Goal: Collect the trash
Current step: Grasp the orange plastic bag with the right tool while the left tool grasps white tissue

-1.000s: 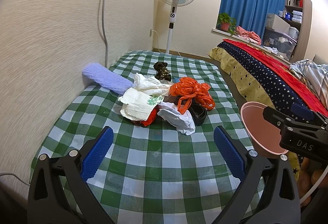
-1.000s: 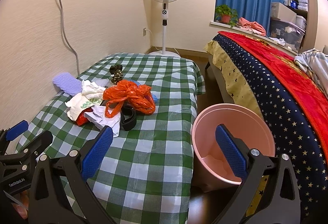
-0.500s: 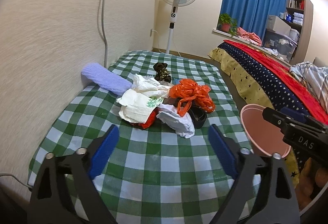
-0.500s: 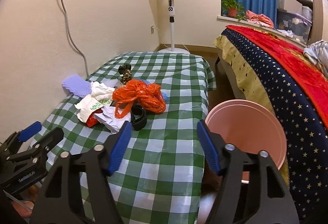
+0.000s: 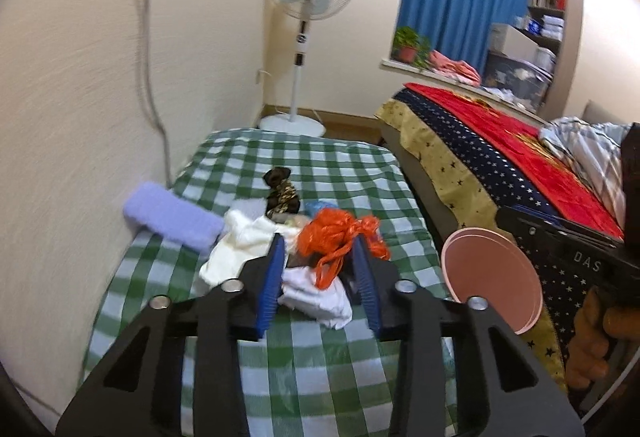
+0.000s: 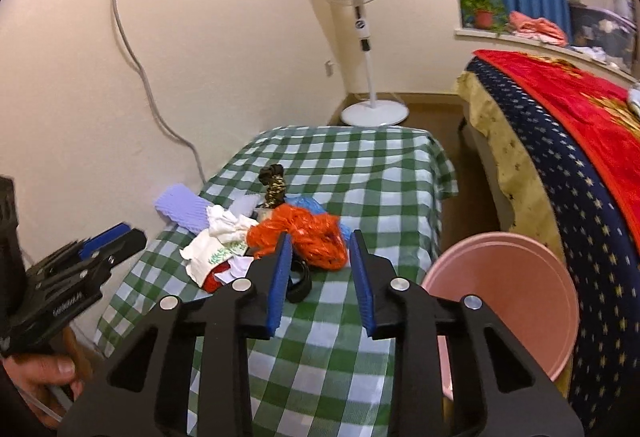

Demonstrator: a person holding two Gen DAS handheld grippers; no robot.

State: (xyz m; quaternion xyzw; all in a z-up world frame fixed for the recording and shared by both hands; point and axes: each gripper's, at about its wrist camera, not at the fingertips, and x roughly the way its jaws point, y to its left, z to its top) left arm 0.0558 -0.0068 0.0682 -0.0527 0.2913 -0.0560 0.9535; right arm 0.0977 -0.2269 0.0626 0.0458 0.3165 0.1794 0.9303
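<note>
Trash heap on the checked table, both my tongs released above it.

Left wrist view: my left tongs [image 5: 318, 277] hang partly spread and grasp nothing; the orange plastic bag [image 5: 340, 237] and crumpled white paper [image 5: 316, 293] show between the blue pads, farther off on the table [image 5: 320, 377]. A lilac towel [image 5: 172, 215] lies left by the wall; the pink bin [image 5: 494, 277] stands right.

Right wrist view: my right tongs [image 6: 320, 273] are likewise parted and hold nothing, the orange bag [image 6: 304, 237] beyond their tips. The pink bin [image 6: 508, 297] sits near right, beside the table [image 6: 340, 349]; my left tongs [image 6: 108, 241] reach in from the left.
</note>
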